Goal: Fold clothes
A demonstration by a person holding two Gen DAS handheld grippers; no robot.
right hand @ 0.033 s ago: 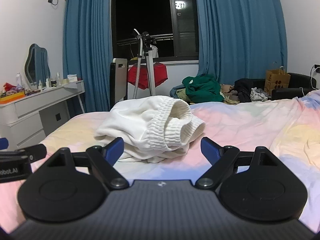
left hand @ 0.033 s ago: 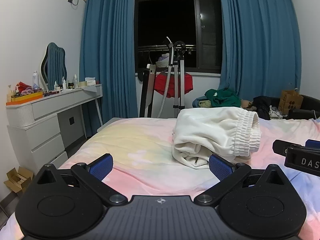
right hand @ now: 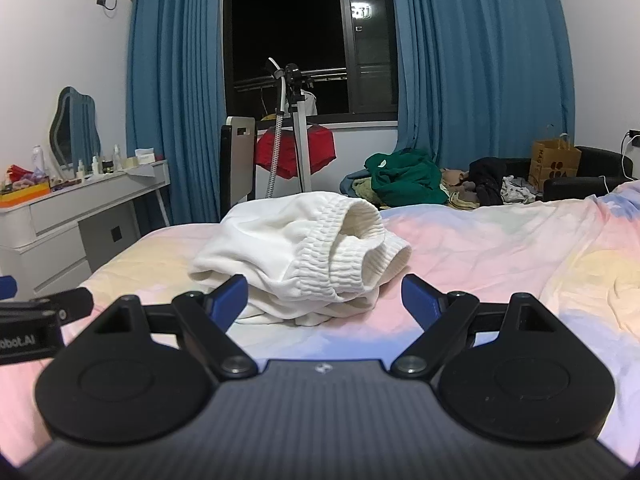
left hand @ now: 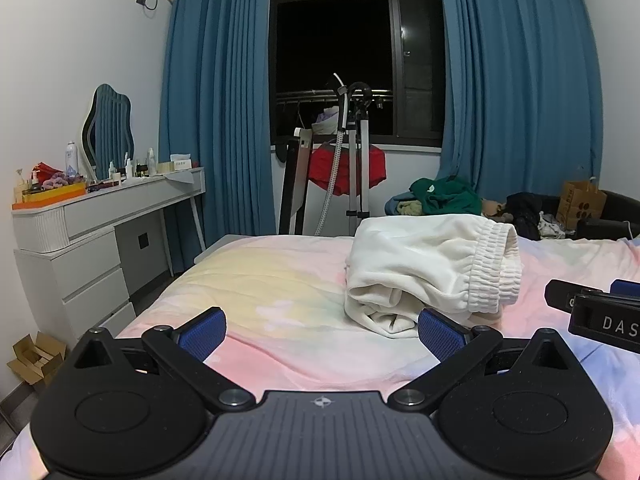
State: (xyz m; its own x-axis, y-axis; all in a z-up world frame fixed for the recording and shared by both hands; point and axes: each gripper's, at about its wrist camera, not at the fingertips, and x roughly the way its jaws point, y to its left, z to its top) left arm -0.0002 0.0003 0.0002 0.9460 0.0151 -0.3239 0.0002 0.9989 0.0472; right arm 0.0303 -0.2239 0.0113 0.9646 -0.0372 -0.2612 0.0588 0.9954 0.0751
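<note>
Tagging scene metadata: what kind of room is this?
Most likely a home bedroom: a bed with pastel bedding, a white dressing table with a mirror, and blue curtains at a dark window.

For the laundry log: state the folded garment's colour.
Cream white garment, ribbed waistband; clearest in right wrist view.

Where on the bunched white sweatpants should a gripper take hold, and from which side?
Probably the ribbed elastic waistband of the white sweatpants: it stands up as a thick open loop facing the right gripper, whose jaws are open. Coming in low from the near side, one finger could slip inside the opening.
</note>
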